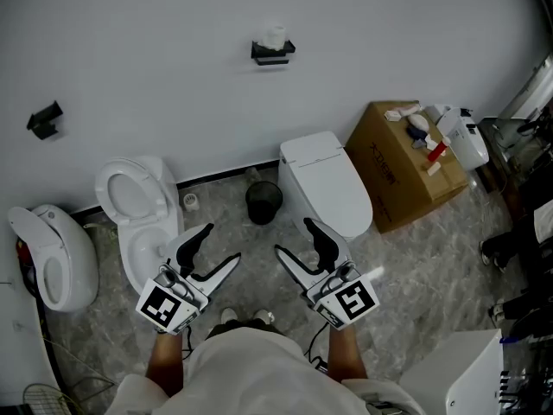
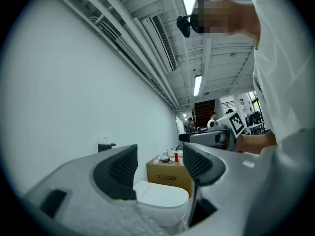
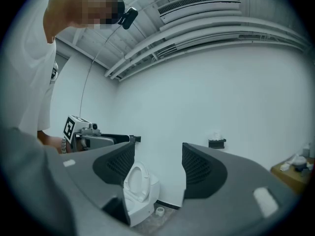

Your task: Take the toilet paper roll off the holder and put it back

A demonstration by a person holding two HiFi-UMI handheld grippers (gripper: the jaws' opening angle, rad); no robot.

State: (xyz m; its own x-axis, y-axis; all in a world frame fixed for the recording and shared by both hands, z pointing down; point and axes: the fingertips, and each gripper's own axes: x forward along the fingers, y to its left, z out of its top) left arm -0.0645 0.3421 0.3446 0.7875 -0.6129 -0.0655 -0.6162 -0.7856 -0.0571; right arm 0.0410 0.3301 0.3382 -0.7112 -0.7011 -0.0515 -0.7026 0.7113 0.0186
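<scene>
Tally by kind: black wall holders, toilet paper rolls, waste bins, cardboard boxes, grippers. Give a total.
Black wall holders: 2
Toilet paper roll: 1
Black waste bin: 1
Cardboard box: 1
Grippers, left gripper and right gripper: 2
Total: 7

Glossy toilet [image 1: 324,184]; matt cardboard box [image 1: 389,171]

White TP roll [image 1: 275,35] seemingly atop black wall holder [image 1: 272,54].

Marble floor [image 1: 415,251]; toilets [image 1: 324,184], bin [image 1: 263,201], box [image 1: 402,167]
</scene>
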